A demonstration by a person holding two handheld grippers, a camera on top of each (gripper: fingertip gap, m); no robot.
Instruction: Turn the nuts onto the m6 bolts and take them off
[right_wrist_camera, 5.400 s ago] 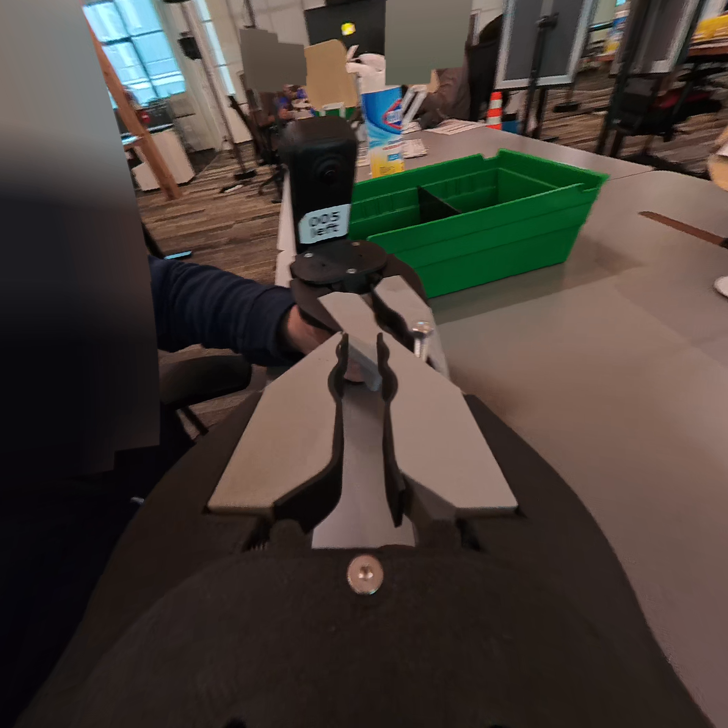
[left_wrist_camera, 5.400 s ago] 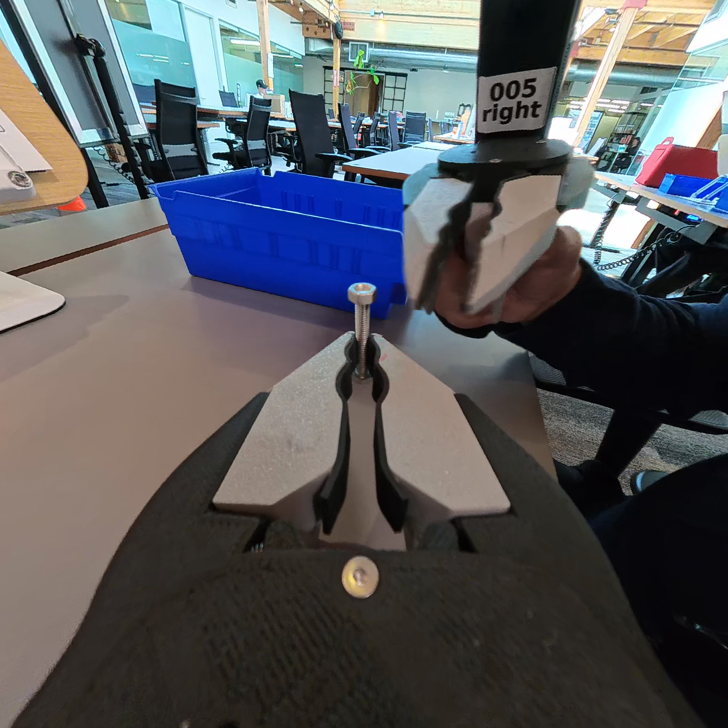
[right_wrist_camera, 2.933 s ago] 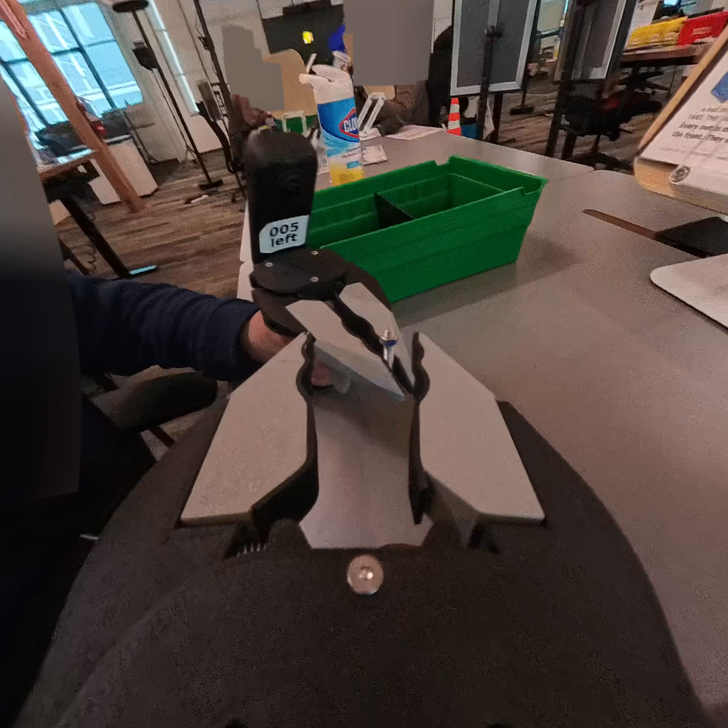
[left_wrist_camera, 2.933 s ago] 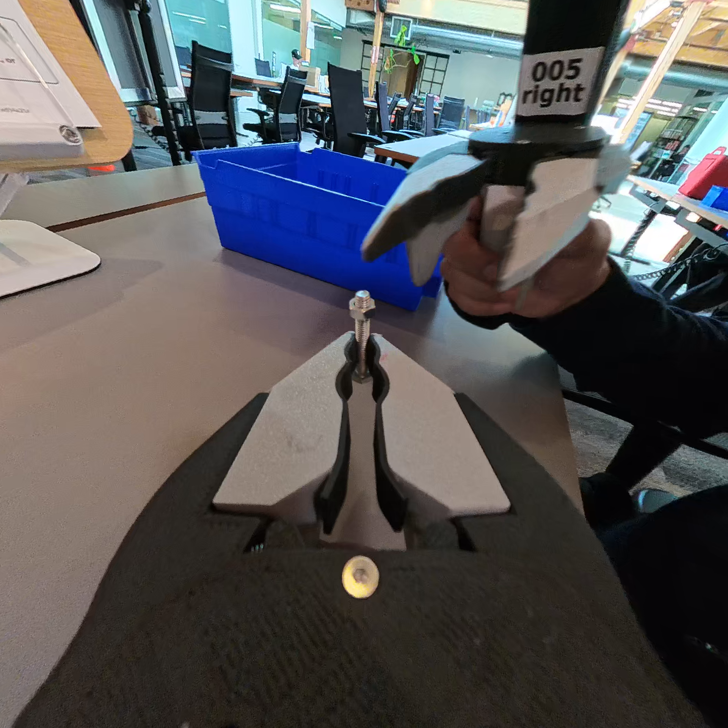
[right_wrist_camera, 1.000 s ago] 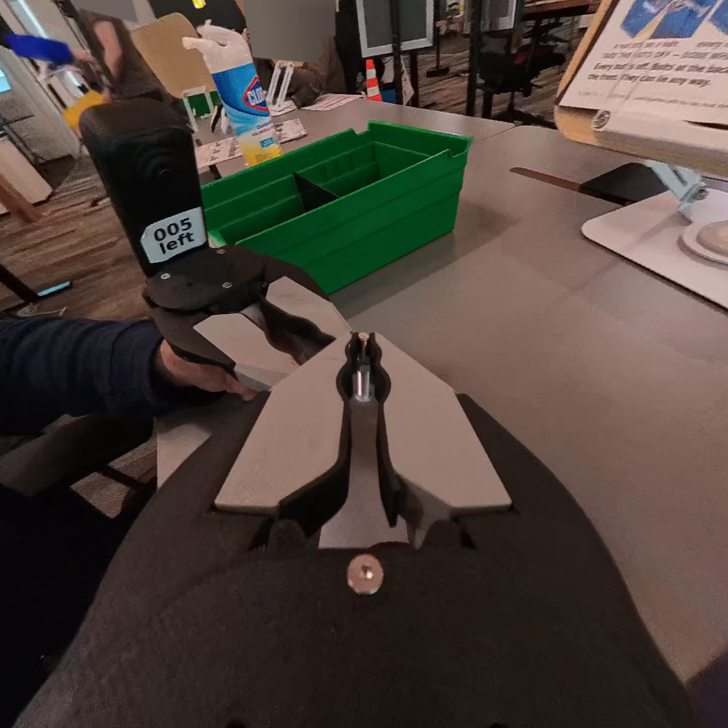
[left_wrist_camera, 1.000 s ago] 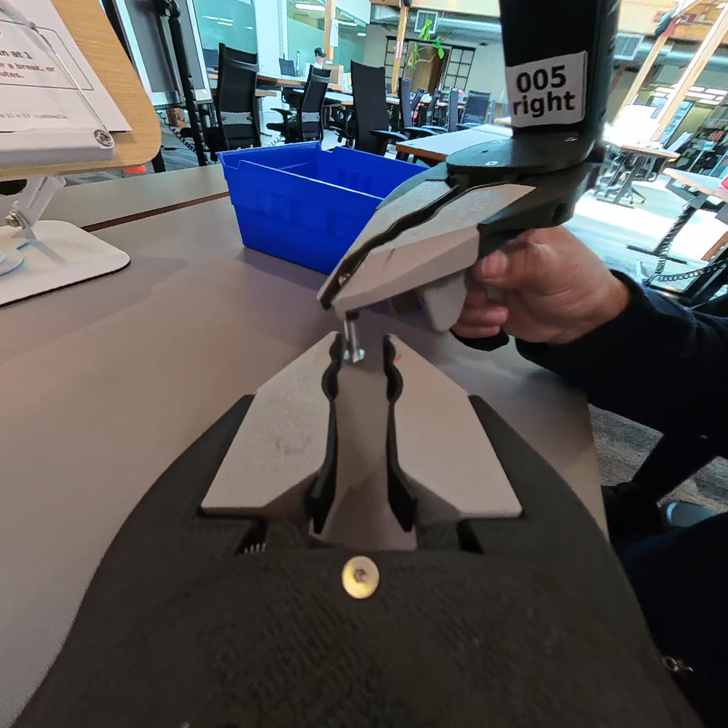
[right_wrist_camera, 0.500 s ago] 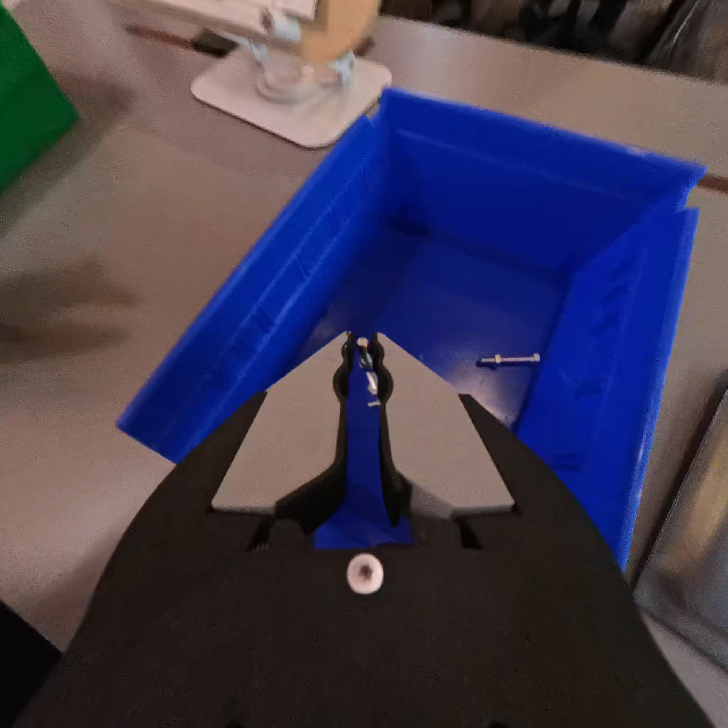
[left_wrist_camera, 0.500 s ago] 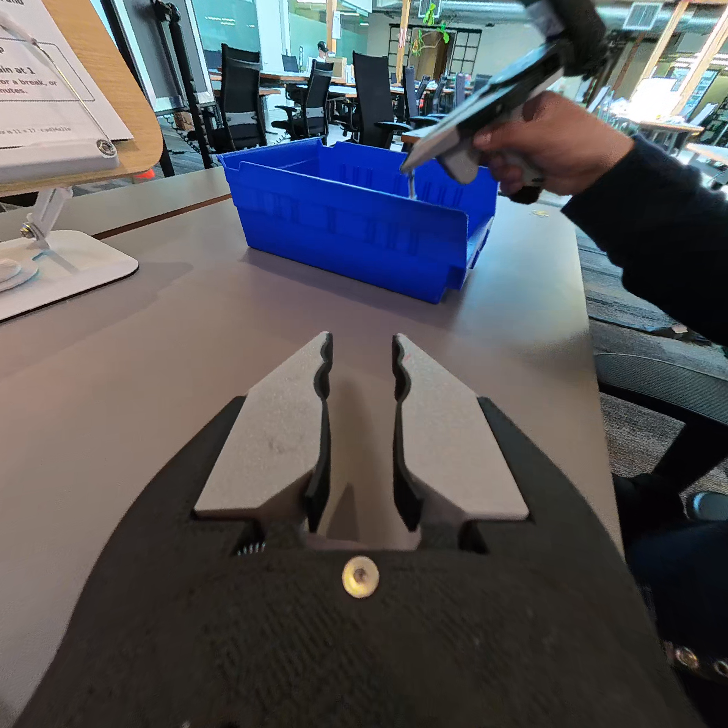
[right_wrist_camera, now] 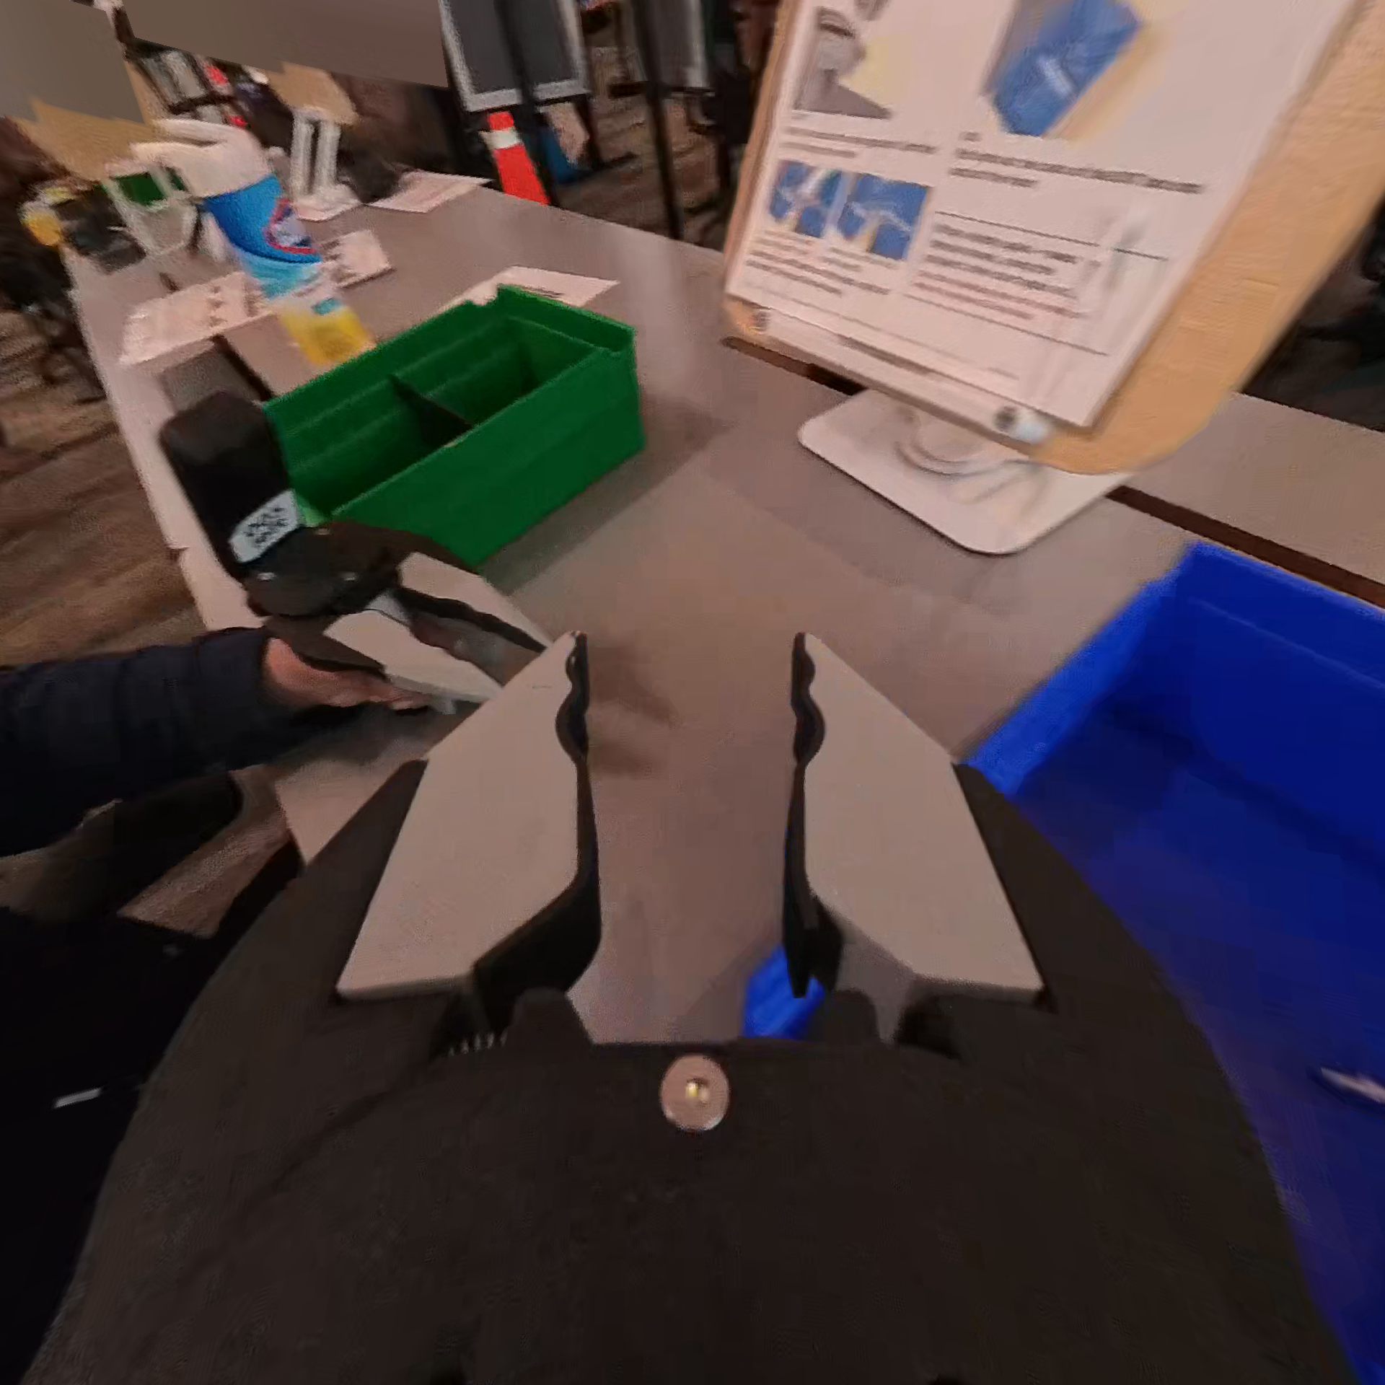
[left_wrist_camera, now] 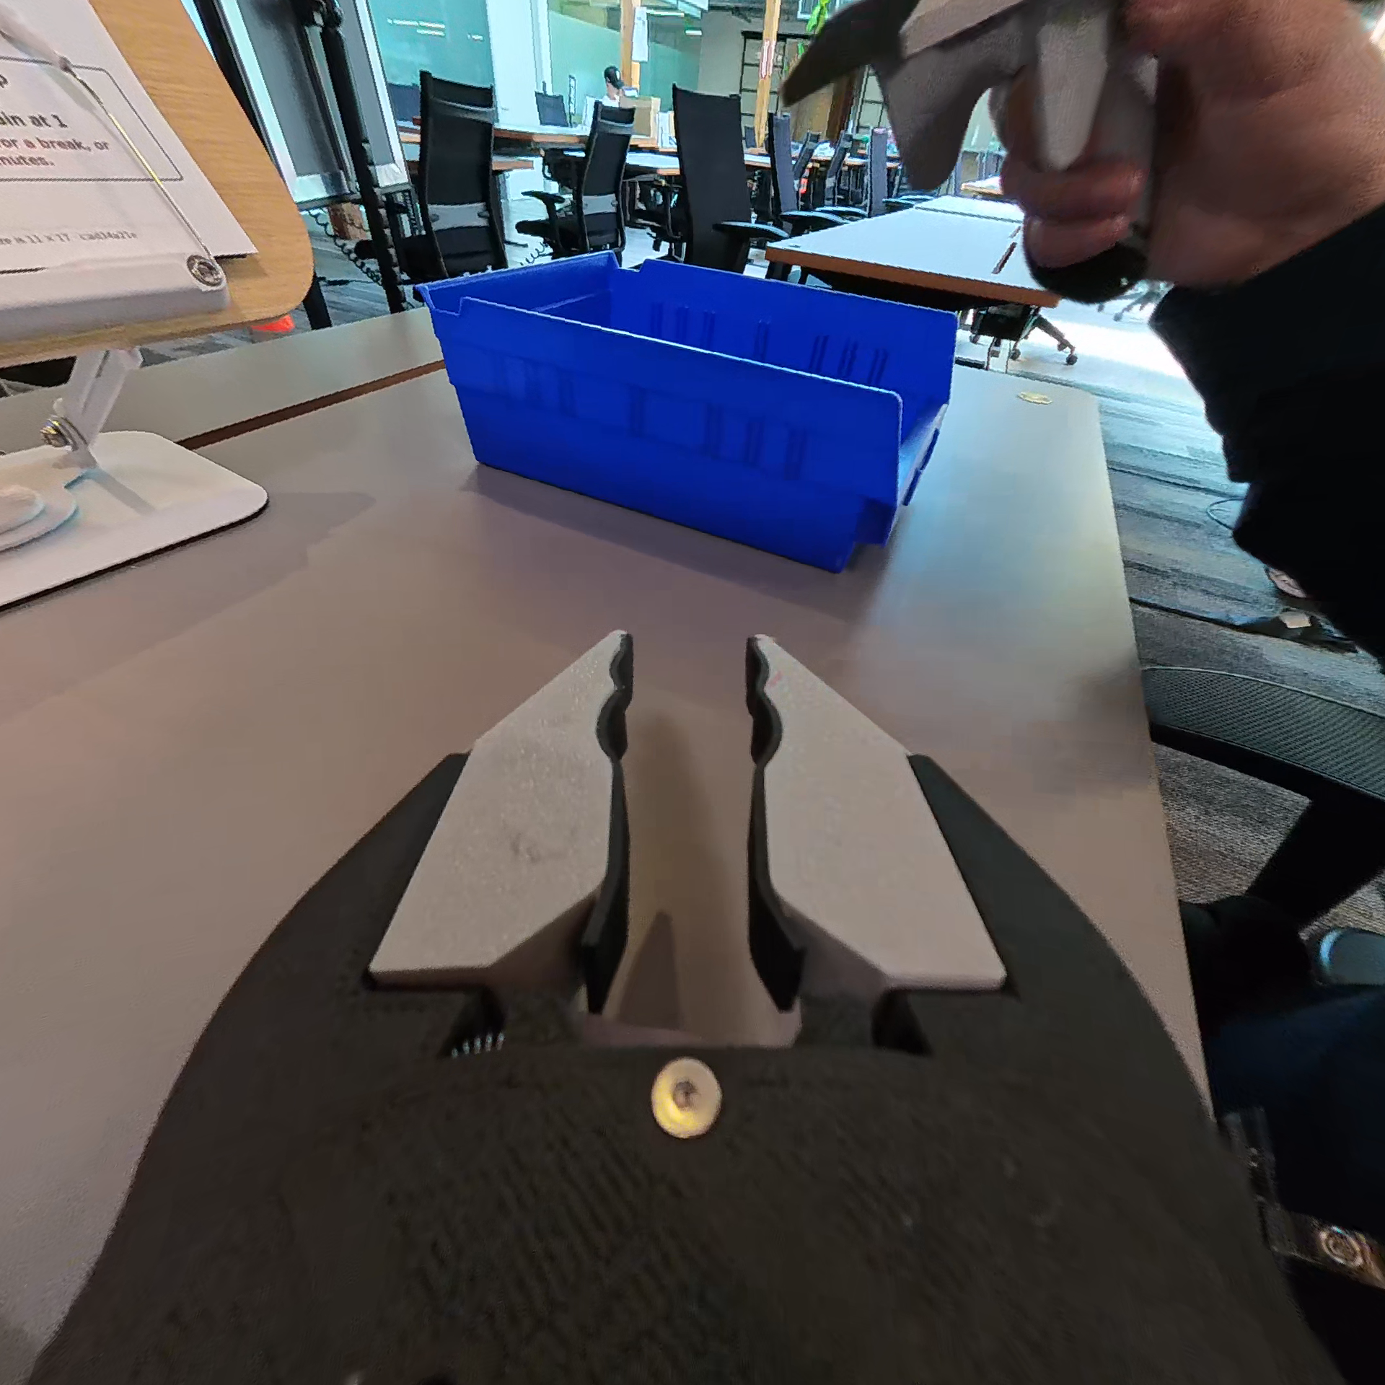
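Observation:
My left gripper [left_wrist_camera: 688, 659] is open and empty, low over the grey table [left_wrist_camera: 225, 749], pointing at the blue bin [left_wrist_camera: 674, 420]. My right gripper [right_wrist_camera: 688, 659] is open and empty, above the table just left of the blue bin [right_wrist_camera: 1199, 749]. In the left wrist view the right gripper [left_wrist_camera: 974, 67] shows at the top right, held by a hand. In the right wrist view the left gripper [right_wrist_camera: 420, 637] lies at the left. A green divided bin [right_wrist_camera: 480, 427] stands farther back. A thin silver streak [right_wrist_camera: 1349, 1087], perhaps a bolt, shows in the blue bin. No nut is in view.
A stand with an instruction sheet [right_wrist_camera: 1012, 225] on a white base [right_wrist_camera: 944, 480] stands behind the blue bin; it also shows in the left wrist view [left_wrist_camera: 112, 187]. A spray bottle [right_wrist_camera: 277, 247] and papers sit beyond the green bin. The table's edge [left_wrist_camera: 1124, 674] is at the right. The gap from one gripper's tips to the other's is roughly 15 cm.
The right gripper held a bolt over the blue bin half a second ago; it has opened, is empty, and has swung away to the left of the bin. The left gripper stayed open.

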